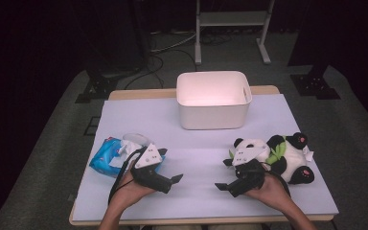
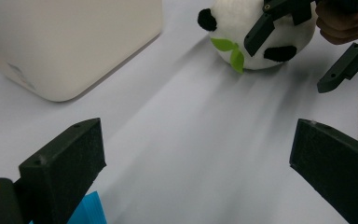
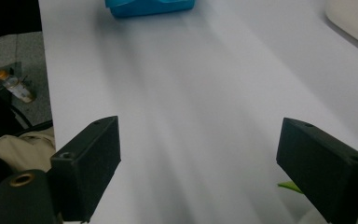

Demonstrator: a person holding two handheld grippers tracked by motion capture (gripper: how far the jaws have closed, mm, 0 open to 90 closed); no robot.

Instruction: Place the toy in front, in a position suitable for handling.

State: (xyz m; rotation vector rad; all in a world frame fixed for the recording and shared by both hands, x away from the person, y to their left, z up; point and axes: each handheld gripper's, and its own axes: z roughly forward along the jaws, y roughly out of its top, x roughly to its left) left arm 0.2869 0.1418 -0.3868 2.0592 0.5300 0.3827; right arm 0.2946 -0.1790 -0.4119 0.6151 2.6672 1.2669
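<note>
A white plastic bin [image 1: 213,98] stands at the back middle of the table. At the left lies a blue tissue pack [image 1: 109,155]; a panda plush [image 1: 290,155] with green leaves lies at the right. My left gripper [image 1: 173,180] rests in front of the pack, pointing right, jaws open and empty [image 2: 196,154]. My right gripper [image 1: 222,186] sits in front of the panda, pointing left, open with nothing between its jaws [image 3: 198,149]. The left gripper view shows the panda [image 2: 256,28] and the bin [image 2: 74,42] ahead. The right gripper view shows the pack [image 3: 149,7] ahead.
The table carries a pale lavender sheet [image 1: 196,143]. The two grippers face each other across a bare strip at the front middle. A small bottle [image 3: 14,86] lies on the floor beyond the table's edge. A metal stand [image 1: 232,28] stands behind the table.
</note>
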